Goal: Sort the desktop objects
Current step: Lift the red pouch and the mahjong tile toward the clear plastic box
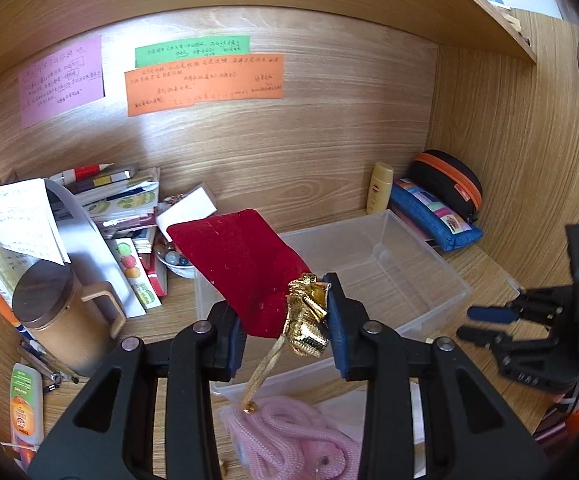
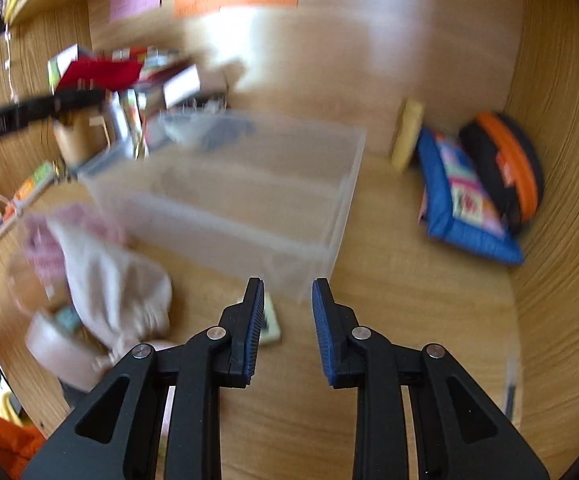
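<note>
While pinched between fingers (image 1: 341, 320), red pouch (image 1: 241, 264)

Both views were lit by soft daylight, brightest on the wooden back wall (image 1: 289, 152), where a pale glare patch washed out the grain, more strongly in the right wrist view. The left wrist view was sharp, though the fisheye bent the shelf (image 1: 469, 8) overhead and darkened the corners. The right wrist view was smeared by motion blur across the clear plastic bin (image 2: 225, 184) and far clutter, leaving only its own fingers (image 2: 325, 320) crisp.
</note>
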### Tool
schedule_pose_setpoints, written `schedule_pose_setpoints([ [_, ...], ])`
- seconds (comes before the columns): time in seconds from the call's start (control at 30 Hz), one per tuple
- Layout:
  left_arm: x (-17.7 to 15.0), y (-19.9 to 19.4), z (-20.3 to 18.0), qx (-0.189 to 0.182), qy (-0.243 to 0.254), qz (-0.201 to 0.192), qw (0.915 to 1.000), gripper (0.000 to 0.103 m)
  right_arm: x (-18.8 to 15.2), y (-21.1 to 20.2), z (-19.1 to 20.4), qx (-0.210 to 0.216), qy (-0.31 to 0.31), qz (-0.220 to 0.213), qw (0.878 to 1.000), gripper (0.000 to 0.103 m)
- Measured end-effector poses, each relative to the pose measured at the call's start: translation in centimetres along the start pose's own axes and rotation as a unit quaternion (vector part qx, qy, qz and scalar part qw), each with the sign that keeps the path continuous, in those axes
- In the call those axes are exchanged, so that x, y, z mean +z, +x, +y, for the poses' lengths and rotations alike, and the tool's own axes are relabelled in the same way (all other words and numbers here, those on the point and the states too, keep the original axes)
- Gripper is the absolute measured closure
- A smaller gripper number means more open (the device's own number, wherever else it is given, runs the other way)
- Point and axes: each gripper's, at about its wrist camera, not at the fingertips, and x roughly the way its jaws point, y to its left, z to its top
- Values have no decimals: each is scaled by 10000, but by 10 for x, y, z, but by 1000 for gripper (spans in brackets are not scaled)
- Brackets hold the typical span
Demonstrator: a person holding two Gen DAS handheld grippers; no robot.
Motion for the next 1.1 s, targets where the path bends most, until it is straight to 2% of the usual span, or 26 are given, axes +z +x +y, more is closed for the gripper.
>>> schedule_pose_setpoints([
  [0.13,-1,5,-4,-28,23,58,10000,69,-10,17,1,207,7,280,9994,80],
  [0.43,-6,13,-14,-107,110,187,9997,69,-13,39,11,401,-347,526,9972,80],
  [0.53,-6,17,-16,-135,128,240,9995,69,-11,44,8,602,-280,616,9959,81],
  [0.8,-5,27,-19,-179,129,369,9991,69,-8,35,6,532,-346,531,9966,81],
  [1.1,-4,32,-14,-184,98,422,9989,69,8,-16,17,638,-581,70,9962,81],
])
